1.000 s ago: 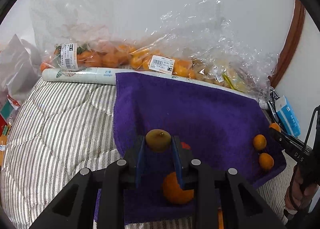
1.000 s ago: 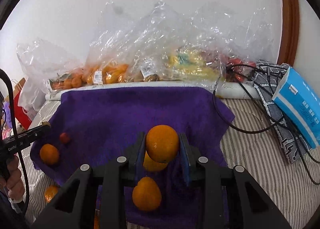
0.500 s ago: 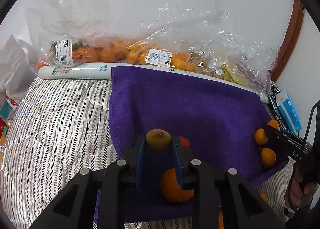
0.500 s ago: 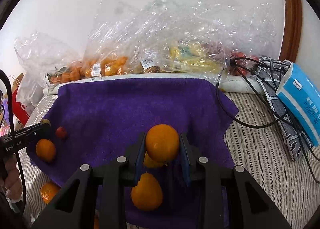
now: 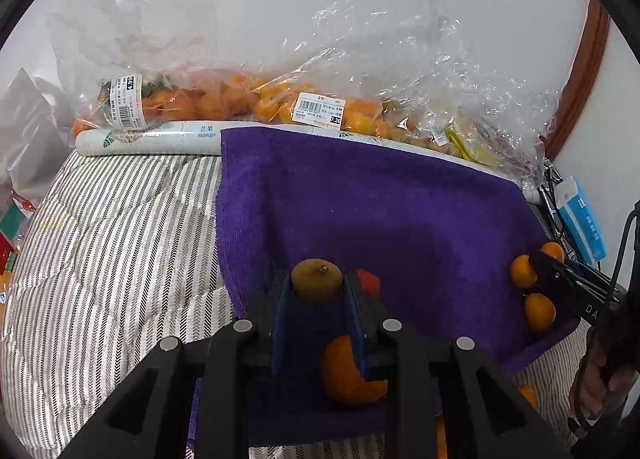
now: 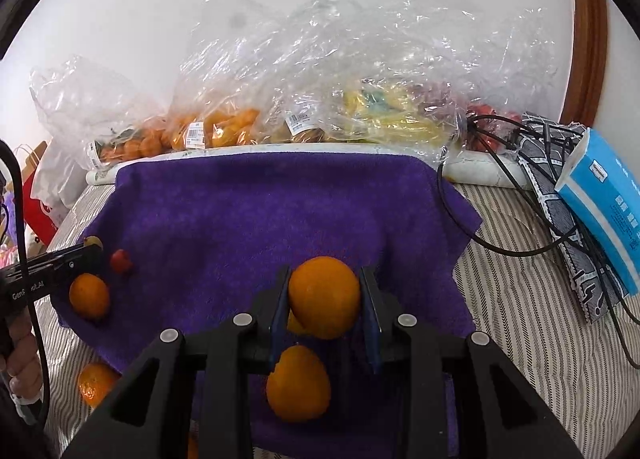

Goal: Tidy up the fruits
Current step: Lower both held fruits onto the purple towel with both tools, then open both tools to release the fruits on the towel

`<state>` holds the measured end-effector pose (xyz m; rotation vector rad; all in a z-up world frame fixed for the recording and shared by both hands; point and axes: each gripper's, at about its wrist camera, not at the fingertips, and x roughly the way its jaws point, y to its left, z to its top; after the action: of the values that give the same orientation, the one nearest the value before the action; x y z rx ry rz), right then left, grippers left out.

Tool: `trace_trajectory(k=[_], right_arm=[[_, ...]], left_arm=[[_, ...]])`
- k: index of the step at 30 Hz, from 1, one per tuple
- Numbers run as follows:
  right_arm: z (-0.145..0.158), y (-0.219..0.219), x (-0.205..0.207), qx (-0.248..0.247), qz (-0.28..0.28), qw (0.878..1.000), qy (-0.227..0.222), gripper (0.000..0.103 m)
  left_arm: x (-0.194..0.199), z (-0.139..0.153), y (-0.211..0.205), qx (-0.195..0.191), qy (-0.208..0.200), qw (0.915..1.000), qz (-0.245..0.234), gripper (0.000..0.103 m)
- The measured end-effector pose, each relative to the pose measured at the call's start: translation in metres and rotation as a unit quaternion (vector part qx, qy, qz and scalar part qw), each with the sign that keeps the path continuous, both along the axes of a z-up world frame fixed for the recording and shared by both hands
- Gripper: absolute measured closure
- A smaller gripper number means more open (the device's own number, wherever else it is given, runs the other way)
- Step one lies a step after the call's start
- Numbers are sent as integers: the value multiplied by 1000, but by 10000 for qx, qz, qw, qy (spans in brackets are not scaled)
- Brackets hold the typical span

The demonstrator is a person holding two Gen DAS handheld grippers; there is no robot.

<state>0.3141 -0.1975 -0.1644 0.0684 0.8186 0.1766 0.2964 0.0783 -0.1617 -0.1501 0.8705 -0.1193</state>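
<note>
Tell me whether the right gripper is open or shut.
Shut on an orange. The right gripper has both blue fingers pressed against the fruit's sides, above the purple towel.

Striped quilted bed (image 5: 120, 243) carries a purple towel (image 6: 280, 215), a white rolled sheet (image 5: 152, 137) along the wall with clear fruit bags (image 6: 320, 99) behind it, black cables (image 6: 500, 243), a blue box (image 6: 604, 211) and one orange (image 6: 96, 383) off the towel.

Purple towel (image 5: 400, 219), striped grey quilt (image 5: 120, 239)
</note>
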Motion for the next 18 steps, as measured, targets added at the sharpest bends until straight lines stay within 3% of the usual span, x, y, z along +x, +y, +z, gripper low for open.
trace_trajectory(k=[18], right_arm=[[2,3,-3,-20,102,9999,-36,65]], left_arm=[[-1,1,-4,-22,-8,9999,-134,76]])
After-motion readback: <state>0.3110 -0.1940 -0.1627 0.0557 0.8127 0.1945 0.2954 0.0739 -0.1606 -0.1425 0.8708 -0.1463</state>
